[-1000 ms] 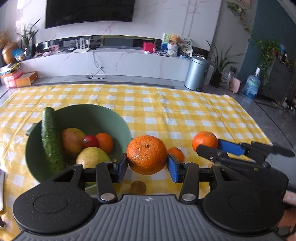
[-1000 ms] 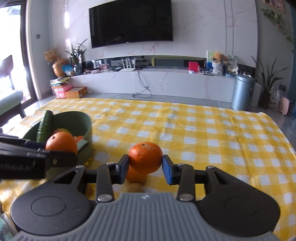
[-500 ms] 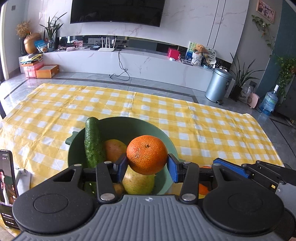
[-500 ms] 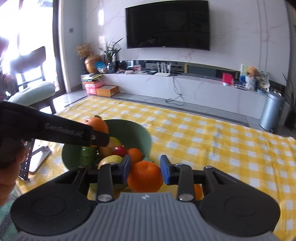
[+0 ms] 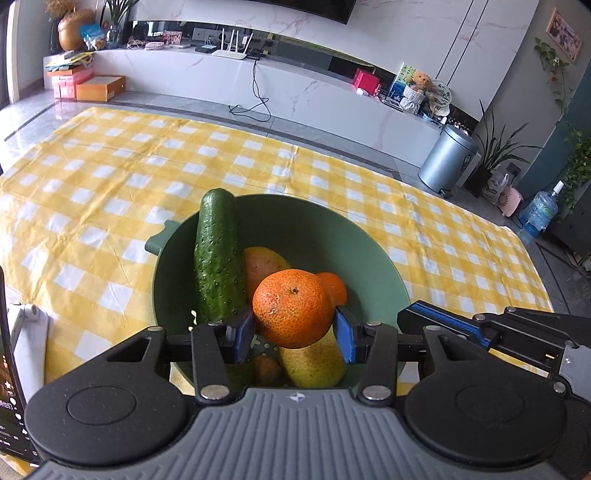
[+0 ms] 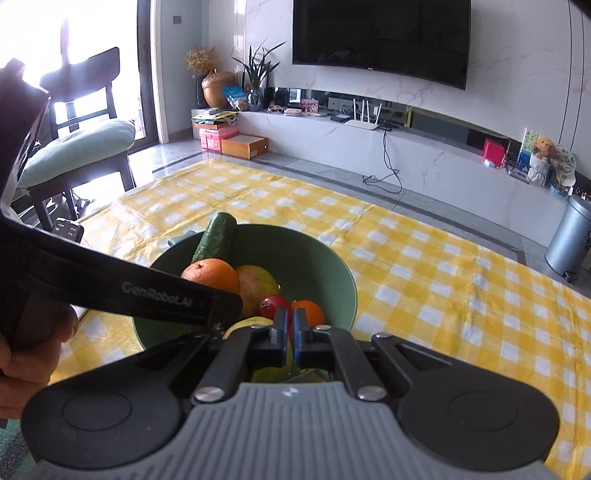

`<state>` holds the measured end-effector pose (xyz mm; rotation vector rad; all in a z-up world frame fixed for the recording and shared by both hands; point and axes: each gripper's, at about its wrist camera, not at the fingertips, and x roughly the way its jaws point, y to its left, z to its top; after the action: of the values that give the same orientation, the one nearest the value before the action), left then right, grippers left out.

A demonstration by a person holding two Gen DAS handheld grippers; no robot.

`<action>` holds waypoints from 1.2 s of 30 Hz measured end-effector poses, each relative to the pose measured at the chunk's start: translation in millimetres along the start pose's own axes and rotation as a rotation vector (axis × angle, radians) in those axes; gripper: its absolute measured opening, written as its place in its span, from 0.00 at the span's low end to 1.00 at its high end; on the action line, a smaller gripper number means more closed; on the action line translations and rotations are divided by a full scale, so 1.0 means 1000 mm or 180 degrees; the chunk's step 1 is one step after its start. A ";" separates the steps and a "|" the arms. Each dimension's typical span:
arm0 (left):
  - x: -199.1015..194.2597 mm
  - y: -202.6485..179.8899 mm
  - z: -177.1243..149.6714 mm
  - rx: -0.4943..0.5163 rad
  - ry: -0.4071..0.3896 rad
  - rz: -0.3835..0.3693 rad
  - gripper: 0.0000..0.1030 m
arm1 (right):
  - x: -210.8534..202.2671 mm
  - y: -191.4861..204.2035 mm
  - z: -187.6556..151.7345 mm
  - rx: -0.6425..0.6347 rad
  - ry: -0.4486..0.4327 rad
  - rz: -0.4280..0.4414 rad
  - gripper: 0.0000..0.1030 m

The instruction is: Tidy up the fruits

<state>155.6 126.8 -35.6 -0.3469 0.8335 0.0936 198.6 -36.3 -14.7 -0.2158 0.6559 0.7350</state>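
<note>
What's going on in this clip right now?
A person holding a pair of tongs in each hand is sorting fruit into a green bowl on a yellow checked cloth. The left tongs grip a large orange over the bowl, not yet released. The right tongs are closed and empty at the bowl's near edge. A cucumber, a mango, a small orange and a red fruit already lie inside.

Setting: home living room. Wall-mounted television [image 6: 380, 35]; long marble media console [image 6: 424, 155] with router [image 6: 364, 118]; potted plants [image 5: 495, 155]; cushioned chair [image 6: 77, 140]; table [image 5: 110, 166] under yellow checked cloth.
</note>
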 end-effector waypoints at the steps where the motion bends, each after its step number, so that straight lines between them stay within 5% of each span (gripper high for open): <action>1: 0.001 0.002 0.000 -0.0012 0.0002 -0.0008 0.50 | 0.001 -0.001 0.000 0.0026 0.0013 0.0000 0.00; 9: 0.003 0.003 -0.004 0.0062 0.0178 -0.0034 0.51 | -0.013 -0.021 -0.013 0.0425 0.0167 0.0095 0.04; 17: 0.011 0.004 -0.011 0.0117 0.0382 0.0200 0.51 | -0.040 -0.008 -0.065 0.0710 0.0591 0.0277 0.08; 36: -0.015 -0.012 -0.011 0.0315 0.0285 0.0118 0.66 | -0.069 0.005 -0.101 0.1288 0.0760 0.0466 0.21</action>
<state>140.5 112.4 -27.6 -0.2438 0.9299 0.0714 108.6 -111.2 -50.9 0.1202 1.0403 0.7057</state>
